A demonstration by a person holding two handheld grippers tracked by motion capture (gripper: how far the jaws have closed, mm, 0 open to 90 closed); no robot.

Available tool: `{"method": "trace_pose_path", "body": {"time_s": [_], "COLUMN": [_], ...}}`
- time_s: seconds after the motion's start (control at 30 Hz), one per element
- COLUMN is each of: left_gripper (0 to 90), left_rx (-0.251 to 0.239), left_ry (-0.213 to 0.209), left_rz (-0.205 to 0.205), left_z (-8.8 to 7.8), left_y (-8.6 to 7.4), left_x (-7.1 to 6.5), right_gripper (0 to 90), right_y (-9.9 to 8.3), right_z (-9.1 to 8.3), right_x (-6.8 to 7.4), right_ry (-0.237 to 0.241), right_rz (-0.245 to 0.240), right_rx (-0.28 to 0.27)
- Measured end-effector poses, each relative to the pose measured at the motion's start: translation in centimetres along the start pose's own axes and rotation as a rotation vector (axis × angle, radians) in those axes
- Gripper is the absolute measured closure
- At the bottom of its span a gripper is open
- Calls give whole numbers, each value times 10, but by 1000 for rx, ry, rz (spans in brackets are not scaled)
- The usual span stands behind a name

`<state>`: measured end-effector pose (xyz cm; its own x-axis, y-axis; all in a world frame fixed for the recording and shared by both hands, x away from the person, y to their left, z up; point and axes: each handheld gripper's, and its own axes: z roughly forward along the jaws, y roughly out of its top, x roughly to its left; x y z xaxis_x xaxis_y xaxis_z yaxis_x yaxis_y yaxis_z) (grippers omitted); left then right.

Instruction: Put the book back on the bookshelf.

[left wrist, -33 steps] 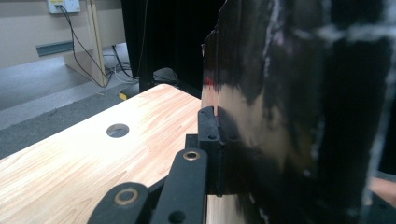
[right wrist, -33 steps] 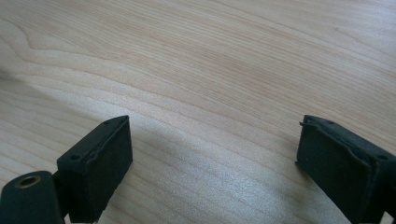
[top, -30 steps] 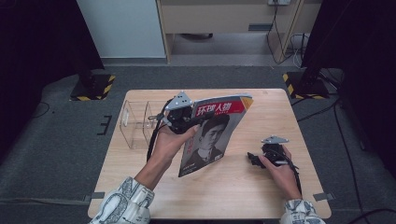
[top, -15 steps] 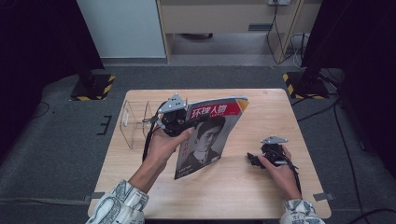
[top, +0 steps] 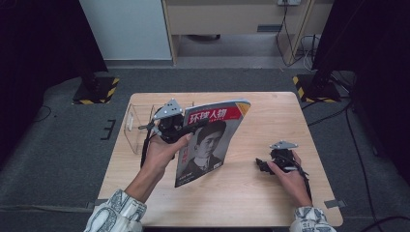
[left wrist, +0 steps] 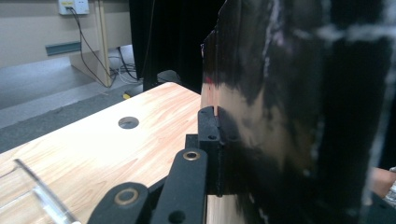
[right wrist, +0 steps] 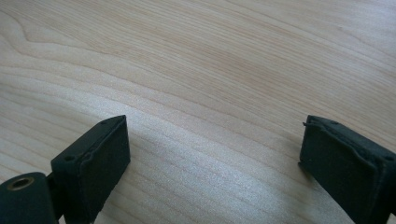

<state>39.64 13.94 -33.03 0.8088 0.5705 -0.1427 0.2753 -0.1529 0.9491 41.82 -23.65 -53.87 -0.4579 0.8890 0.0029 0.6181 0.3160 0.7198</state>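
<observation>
A magazine [top: 210, 142] with a portrait and a red title band on its cover is held up off the table, tilted, near the table's middle. My left gripper [top: 180, 129] is shut on the magazine's left edge. In the left gripper view the magazine [left wrist: 299, 116] stands as a dark glossy sheet clamped against the black jaw. My right gripper [top: 261, 166] rests low over the table at the right, open. In the right gripper view its pads [right wrist: 95, 161] stand wide apart over bare wood with nothing between them.
A clear plastic rack [top: 140, 126] stands on the table's left side, just behind my left gripper; its corner [left wrist: 32, 196] shows in the left gripper view. The wooden table [top: 300, 121] has a round hole [left wrist: 128, 122] near its edge. Floor stands with striped bases flank the table.
The left gripper has carried the magazine leftward, toward the clear rack. The right gripper has stayed in place.
</observation>
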Motion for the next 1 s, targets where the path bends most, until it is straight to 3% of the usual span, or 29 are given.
{"method": "trace_pose_path", "body": {"time_s": [0.2,0.67,1.0], "left_gripper": [865,865,864], "left_rx": [-8,-14,-13], "left_ry": [23,21,27], "left_rz": [2,-6,8], "left_z": [-12,-23,-46], "left_y": [2,1,-4], "left_x": [5,10,11], "right_gripper": [87,87,86], "right_y": [0,0,0], "right_z": [0,0,0], "right_x": [0,1,1], "right_ry": [2,-1,-1], "right_rz": [-2,2,1], "right_rx": [2,1,2]}}
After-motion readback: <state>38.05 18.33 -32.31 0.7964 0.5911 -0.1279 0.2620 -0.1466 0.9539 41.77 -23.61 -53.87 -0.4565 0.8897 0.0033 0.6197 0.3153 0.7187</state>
